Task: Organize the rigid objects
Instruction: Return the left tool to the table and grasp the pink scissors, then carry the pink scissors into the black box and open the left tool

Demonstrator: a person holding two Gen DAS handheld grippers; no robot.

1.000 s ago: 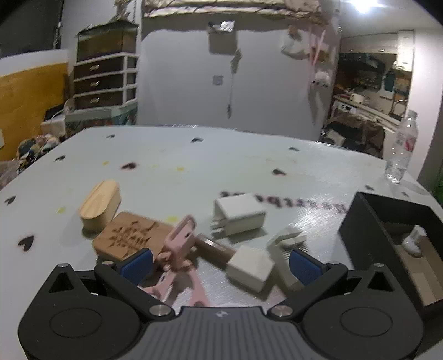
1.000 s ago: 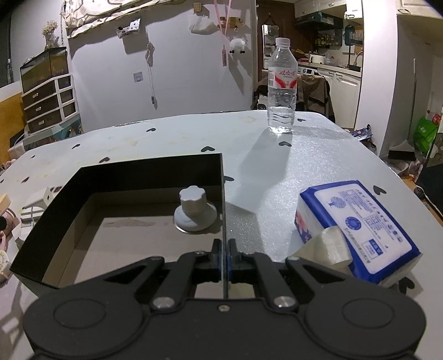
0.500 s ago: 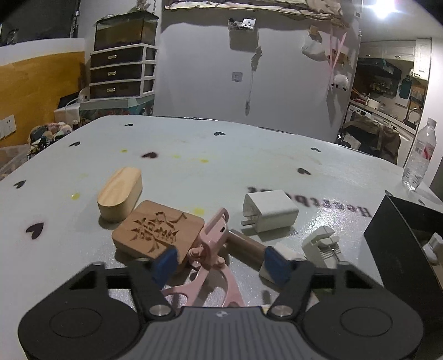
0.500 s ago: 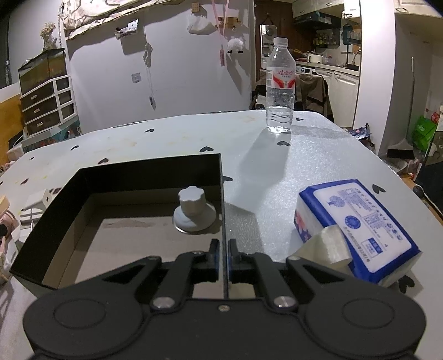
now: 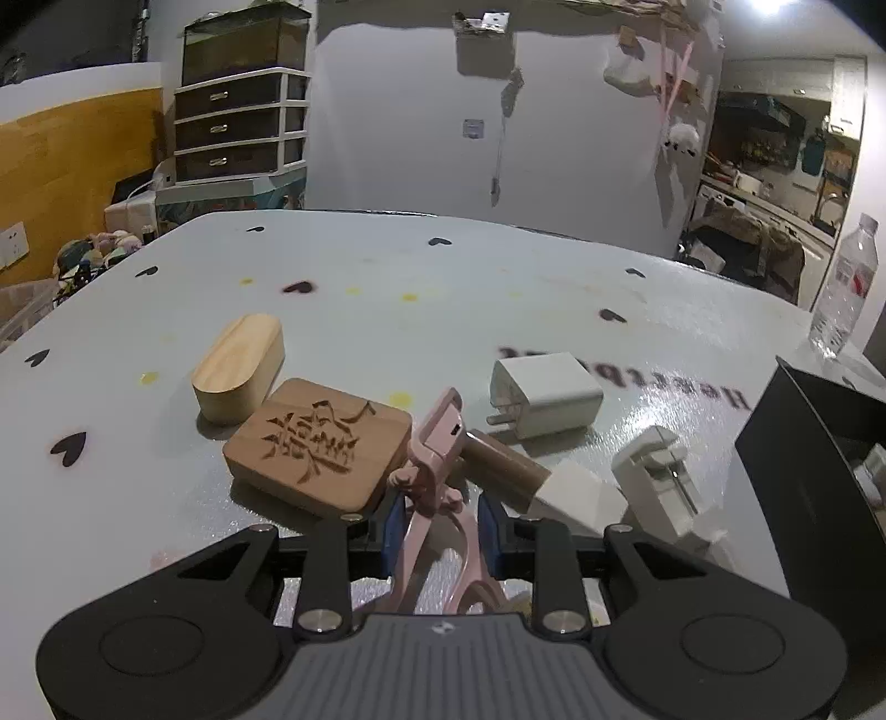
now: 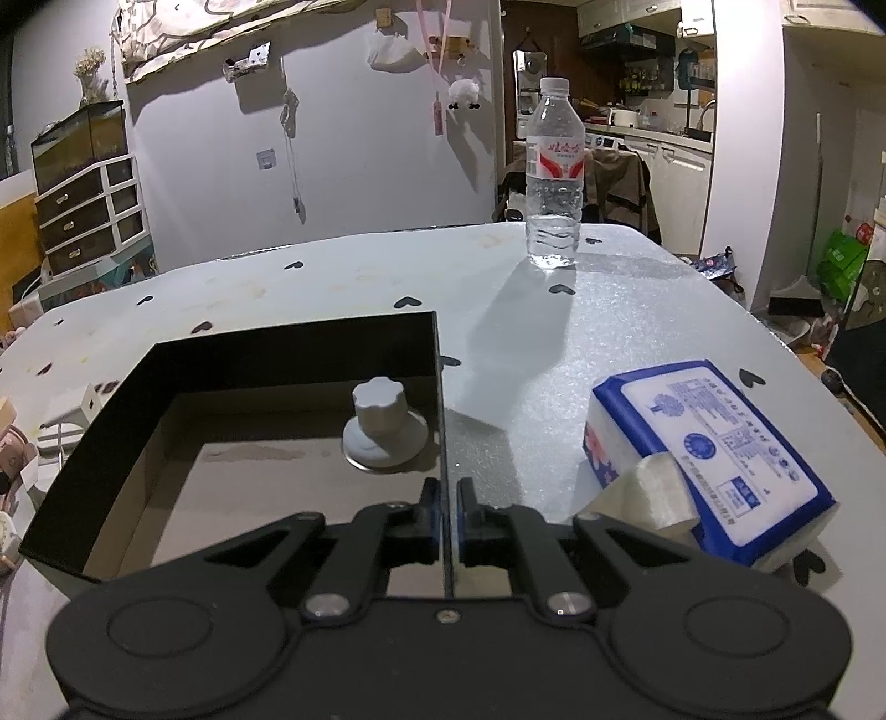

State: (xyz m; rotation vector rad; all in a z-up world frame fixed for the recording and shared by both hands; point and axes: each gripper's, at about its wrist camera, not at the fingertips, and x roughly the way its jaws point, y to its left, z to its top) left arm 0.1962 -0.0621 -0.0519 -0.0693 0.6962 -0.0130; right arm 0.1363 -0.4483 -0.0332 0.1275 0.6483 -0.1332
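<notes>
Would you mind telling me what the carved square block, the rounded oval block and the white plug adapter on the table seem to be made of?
Carved block: looks like wood, mid-brown, matte, with a character cut into its top face.
Oval block: probably paler wood, smooth and unvarnished-looking, faint grain on the side.
Plug adapter: apparently hard white plastic, slight sheen on its flat faces, with metal-looking prongs.

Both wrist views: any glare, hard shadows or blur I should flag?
Left wrist view: lamp flare at top right, glare patch on the table by the charger, background soft, strong fisheye bend. Right wrist view: sharper; bottle throws a long hard shadow toward the box, whose far wall is nearly black; the tissue pack is bright but readable.
</notes>
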